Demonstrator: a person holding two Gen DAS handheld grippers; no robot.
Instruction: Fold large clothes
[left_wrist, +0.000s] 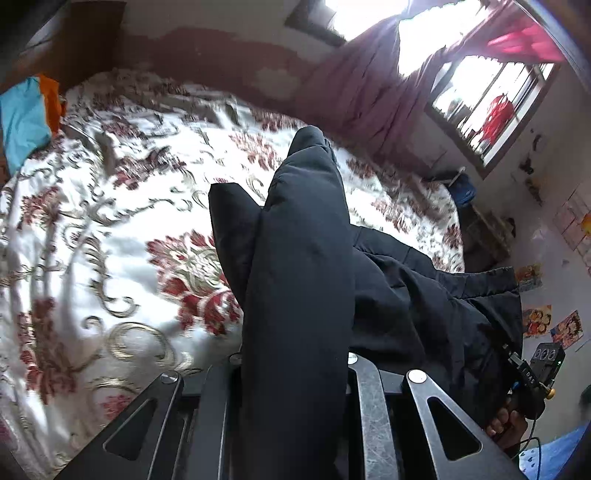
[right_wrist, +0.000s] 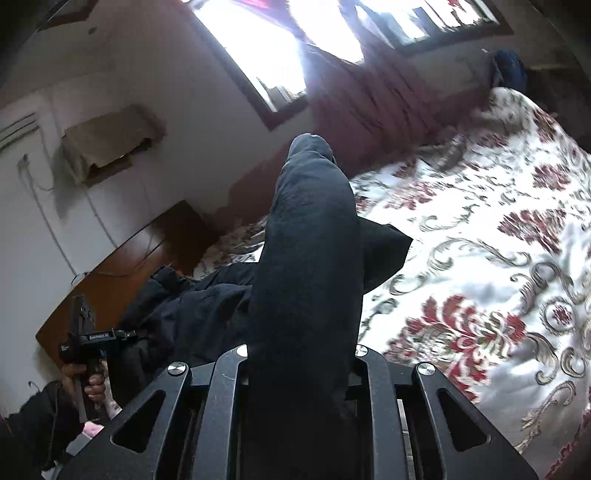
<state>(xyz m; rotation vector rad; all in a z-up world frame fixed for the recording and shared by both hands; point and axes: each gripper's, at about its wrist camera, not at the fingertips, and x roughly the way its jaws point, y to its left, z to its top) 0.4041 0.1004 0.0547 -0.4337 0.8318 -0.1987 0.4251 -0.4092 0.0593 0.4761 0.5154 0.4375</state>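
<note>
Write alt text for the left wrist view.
The left gripper is shut on a fold of a black padded garment, held above a floral bedspread. At lower right, a hand holds the right gripper on the same garment.

Both wrist cameras look closely over bed (left_wrist: 110, 221), facing windows.

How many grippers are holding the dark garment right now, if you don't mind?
2. The left gripper and the right gripper each clamp an edge of the dark garment above the floral bedspread.

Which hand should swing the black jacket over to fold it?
Neither clearly: both the left tool and right tool are shut on the black jacket, lifted over the bed.
</note>
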